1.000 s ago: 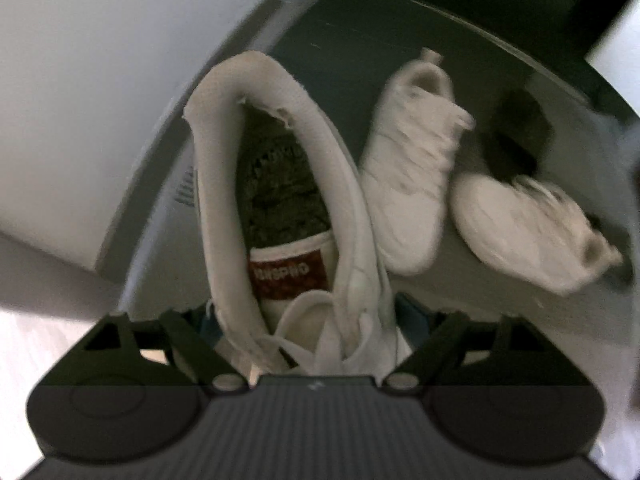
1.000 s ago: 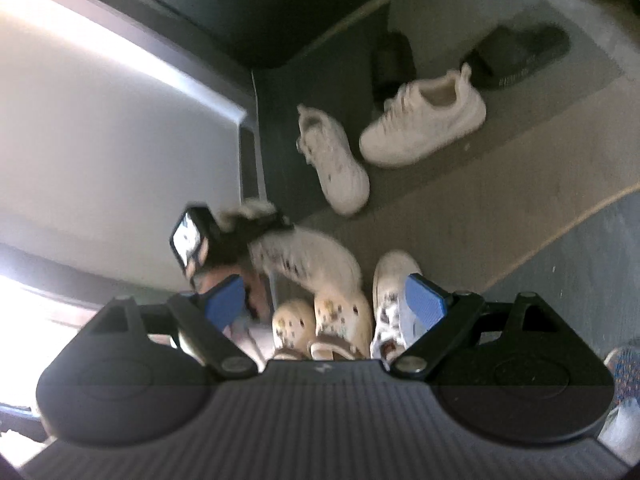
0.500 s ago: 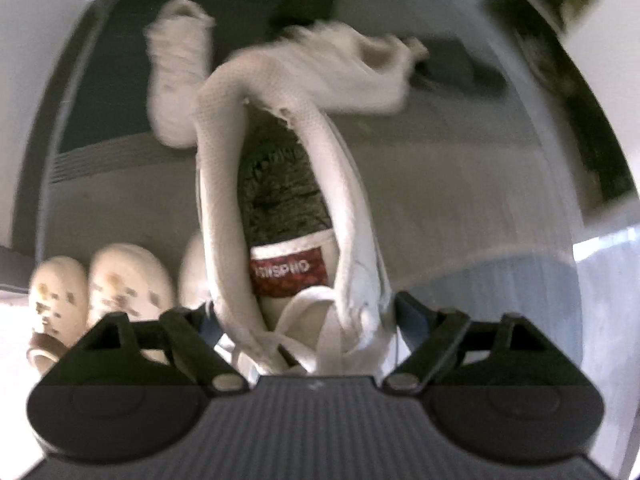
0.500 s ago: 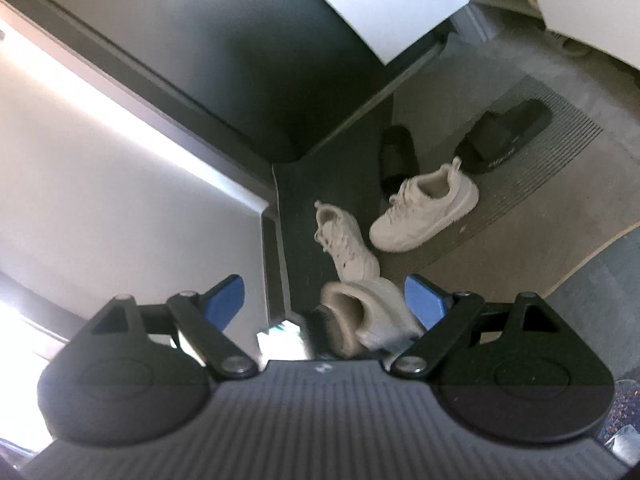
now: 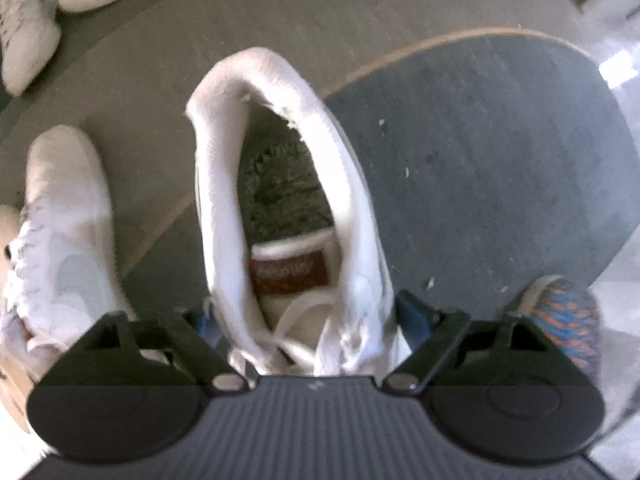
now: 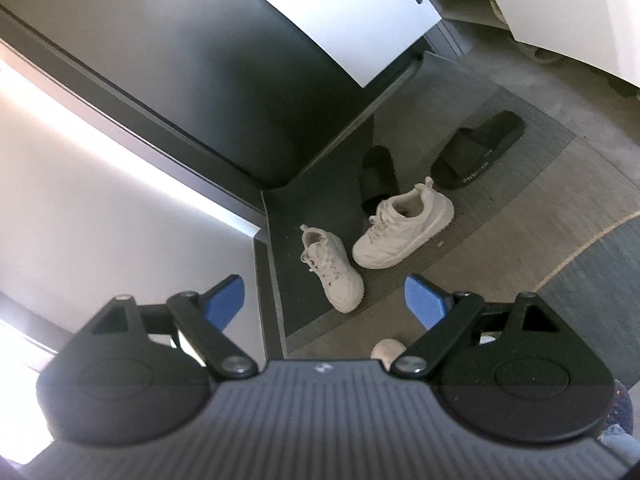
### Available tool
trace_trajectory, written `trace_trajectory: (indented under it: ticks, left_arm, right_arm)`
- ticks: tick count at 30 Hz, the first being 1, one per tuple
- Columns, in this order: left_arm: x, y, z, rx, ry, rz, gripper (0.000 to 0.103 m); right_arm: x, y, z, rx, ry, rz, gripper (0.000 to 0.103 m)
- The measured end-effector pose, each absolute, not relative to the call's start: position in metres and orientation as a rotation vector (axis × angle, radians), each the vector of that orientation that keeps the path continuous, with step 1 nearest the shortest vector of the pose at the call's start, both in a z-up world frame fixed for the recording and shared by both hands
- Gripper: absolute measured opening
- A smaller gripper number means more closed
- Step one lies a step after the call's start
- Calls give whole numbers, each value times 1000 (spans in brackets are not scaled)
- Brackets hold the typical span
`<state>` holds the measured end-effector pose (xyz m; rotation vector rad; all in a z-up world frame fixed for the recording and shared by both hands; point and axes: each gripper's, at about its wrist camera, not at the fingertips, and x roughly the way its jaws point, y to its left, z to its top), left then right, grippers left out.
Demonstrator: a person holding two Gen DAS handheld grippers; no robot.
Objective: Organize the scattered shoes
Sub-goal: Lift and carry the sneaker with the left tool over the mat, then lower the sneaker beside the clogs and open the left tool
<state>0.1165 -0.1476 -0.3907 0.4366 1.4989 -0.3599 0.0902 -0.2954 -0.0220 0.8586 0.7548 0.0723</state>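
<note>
L hand-held gripper (image 5: 308,320): points down at the floor, a white sneaker (image 5: 288,208) between its jaws, heel end away from the camera, red tongue label facing up. Jaws have just been opening; the right blue pad (image 5: 408,312) sits at the shoe's side, the left pad is mostly hidden behind the shoe. Cannot tell for certain if the pads press on it; view is blurred.

Vs 1 s ago: same sneaker in the same place between the jaws, but the background differs. Then it was over the dark mat by the wall, beside 2 other white shoes. Now it is over the seam between the tan carpet (image 5: 280,20) and a dark grey rug (image 5: 500,160). A 2nd white sneaker (image 5: 60,232) lies just beside it on the left, toe pointing the same way. The 2 shoes seen near before are now well apart, at the top left corner (image 5: 28,28). An orange-blue patterned shoe (image 5: 568,320) shows at the right edge.

R hand-held gripper (image 6: 324,300): jaws wide apart, nothing between them, width same as 1 s ago. View differs: 1 s ago it looked down on pale clogs and a sneaker close under the jaws; now it looks toward the corner by the dark door (image 6: 200,60).

On the floor ahead: 2 white chunky sneakers, 1 on the dark mat (image 6: 332,268), 1 just beside it, partly on the grey mat (image 6: 404,228), not aligned. 2 black slides behind, 1 (image 6: 378,178) touching the sneaker's heel area, the other (image 6: 478,152) apart to the right. A pale toe cap (image 6: 388,350) shows at the gripper body's edge.
</note>
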Motion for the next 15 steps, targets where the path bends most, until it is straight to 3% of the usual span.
trace_trajectory:
  ticks: [7,15]
  left_arm:
    - [126,-152,-372,451,1541,-354,94]
    - [133,-127,-273,436,1499,-327,99]
  right_arm:
    - [89,-313,-28,859,760,29,89]
    - [90,-315,-30,849,757,30,89]
